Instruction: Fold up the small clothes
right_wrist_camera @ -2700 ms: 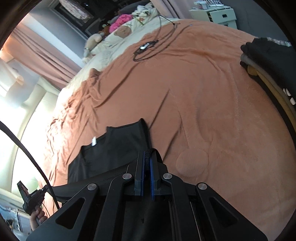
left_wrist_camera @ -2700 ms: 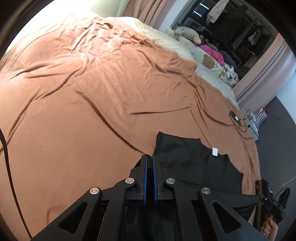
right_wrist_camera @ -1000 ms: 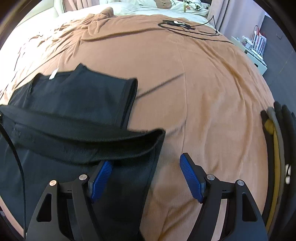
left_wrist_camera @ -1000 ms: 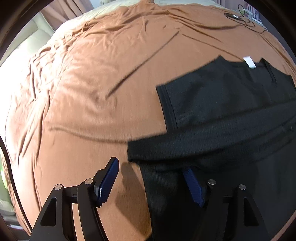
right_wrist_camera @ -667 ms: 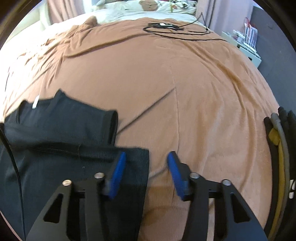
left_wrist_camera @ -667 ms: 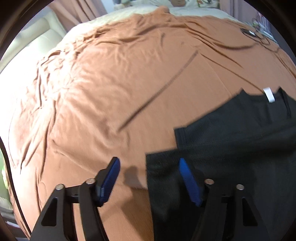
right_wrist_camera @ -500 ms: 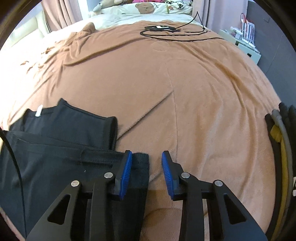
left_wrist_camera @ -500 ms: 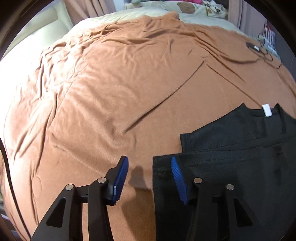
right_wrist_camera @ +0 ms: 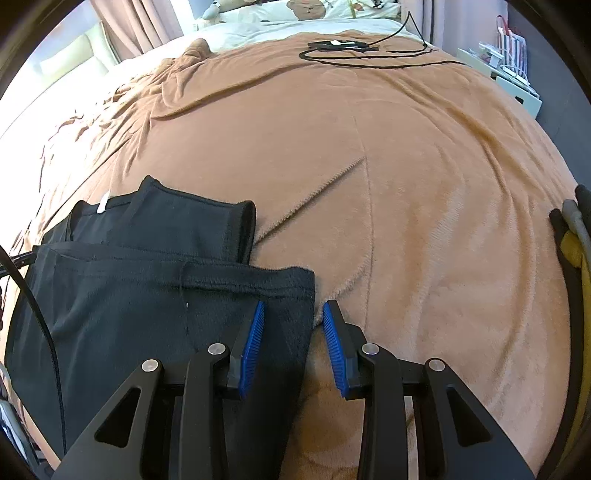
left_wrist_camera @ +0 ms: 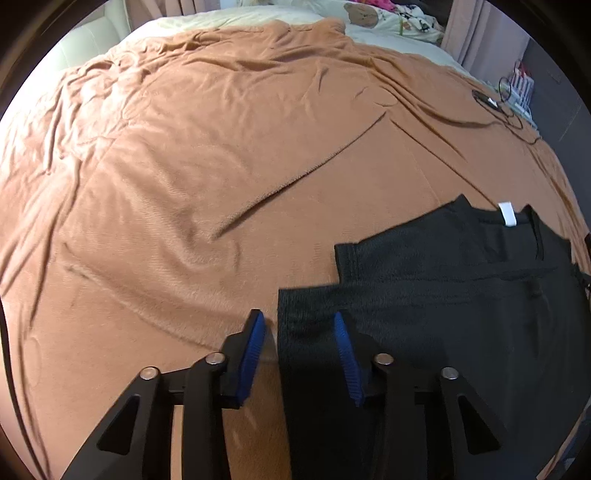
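Observation:
A black garment (left_wrist_camera: 443, 317) lies on the orange-brown blanket (left_wrist_camera: 221, 166), its lower part folded up over the top; a white neck label (left_wrist_camera: 506, 214) shows at the collar. My left gripper (left_wrist_camera: 299, 332) is open, its jaws straddling the folded layer's left edge. The garment also shows in the right wrist view (right_wrist_camera: 147, 280). My right gripper (right_wrist_camera: 291, 325) is open, its jaws straddling the folded layer's right edge. Neither gripper holds cloth.
The blanket (right_wrist_camera: 406, 184) covers a bed. A black cable and device (right_wrist_camera: 343, 46) lie at the far side. A stack of folded clothes (right_wrist_camera: 576, 251) sits at the right edge. Pillows with bear prints (left_wrist_camera: 364, 14) lie at the head.
Both grippers held the garment's hem shut, carried it up over the top part and let go. Since then both have drawn back and their jaws have narrowed partway.

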